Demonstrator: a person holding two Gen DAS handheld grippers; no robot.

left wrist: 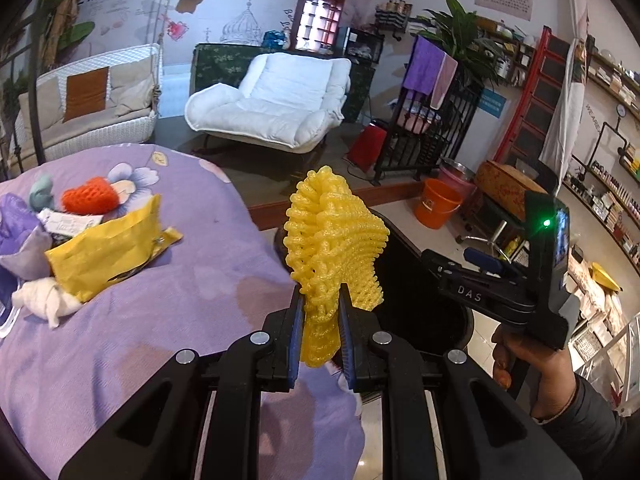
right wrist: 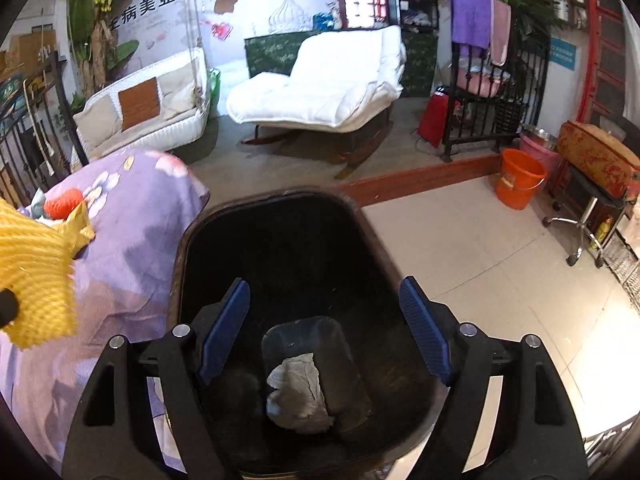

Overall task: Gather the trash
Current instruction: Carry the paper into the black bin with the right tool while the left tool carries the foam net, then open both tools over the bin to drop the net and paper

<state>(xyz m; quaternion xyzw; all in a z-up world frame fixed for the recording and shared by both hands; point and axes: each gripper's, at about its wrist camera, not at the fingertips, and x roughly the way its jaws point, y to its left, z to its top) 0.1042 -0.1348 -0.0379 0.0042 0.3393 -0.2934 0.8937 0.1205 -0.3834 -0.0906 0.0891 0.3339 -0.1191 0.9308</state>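
My left gripper (left wrist: 320, 300) is shut on a yellow foam net sleeve (left wrist: 334, 240), held upright over the edge of the purple-covered table (left wrist: 192, 288); the same yellow foam net (right wrist: 36, 276) shows at the left edge of the right wrist view. My right gripper (right wrist: 324, 312) stands open above a black trash bin (right wrist: 192, 248), with nothing between its blue pads (right wrist: 226, 328). A crumpled white tissue (right wrist: 296, 392) lies at the bin's bottom. On the table lie a yellow wrapper (left wrist: 100, 248), an orange foam net (left wrist: 90, 196), a white tissue wad (left wrist: 44, 300) and purple scraps (left wrist: 16, 236).
A person's hand (left wrist: 520, 356) holds the right gripper's handle at the right. Beyond the bin stand a white lounge chair (right wrist: 320, 84), an orange bucket (right wrist: 518, 178), a black metal rack (right wrist: 492, 108) and a stool (right wrist: 592, 184) on the tiled floor.
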